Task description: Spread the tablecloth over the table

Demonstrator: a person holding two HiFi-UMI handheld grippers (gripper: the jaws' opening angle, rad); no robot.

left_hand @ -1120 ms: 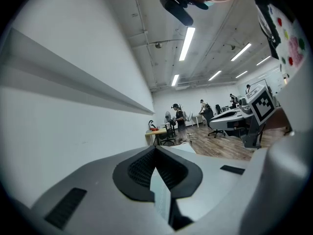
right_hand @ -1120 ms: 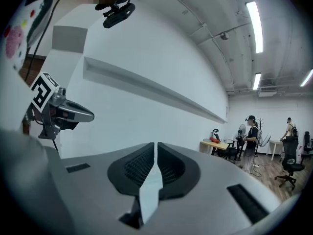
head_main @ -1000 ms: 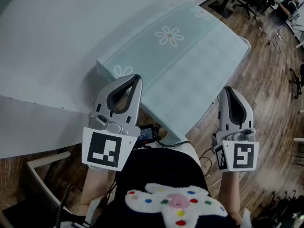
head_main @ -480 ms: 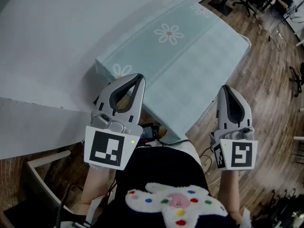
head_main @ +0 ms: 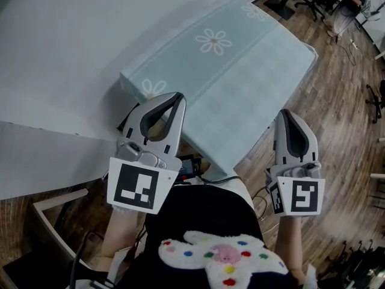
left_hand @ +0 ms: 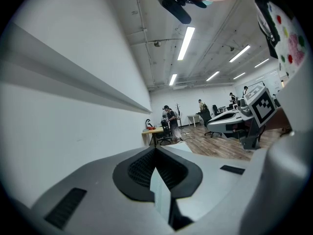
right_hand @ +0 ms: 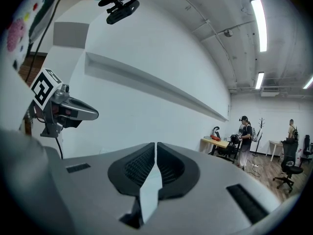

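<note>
Pale teal rectangular fabric tablecloth with white daisy print (head_main: pixel 240 71) lies spread flat beside white wall (head_main: pixel 60 41). Left gripper (left_hand: pixel 156 153), at the wall-side near corner, and right gripper (right_hand: pixel 155 148), on the side away from the wall, each clamp the cloth's edge.

no word, number or brand can be read in any view.

the only marks are coded ones. the left cube (head_main: pixel 139 187) on your left gripper (head_main: pixel 173 98), just off the near left corner of the tablecloth (head_main: pixel 234 65), carries a black-and-white square marker. the right cube (head_main: pixel 299 197) on your right gripper (head_main: pixel 287 113), beside the tablecloth's near right edge, carries another. both are block patterns, not letters.

the tablecloth's print is white flowers and dotted lines.
</note>
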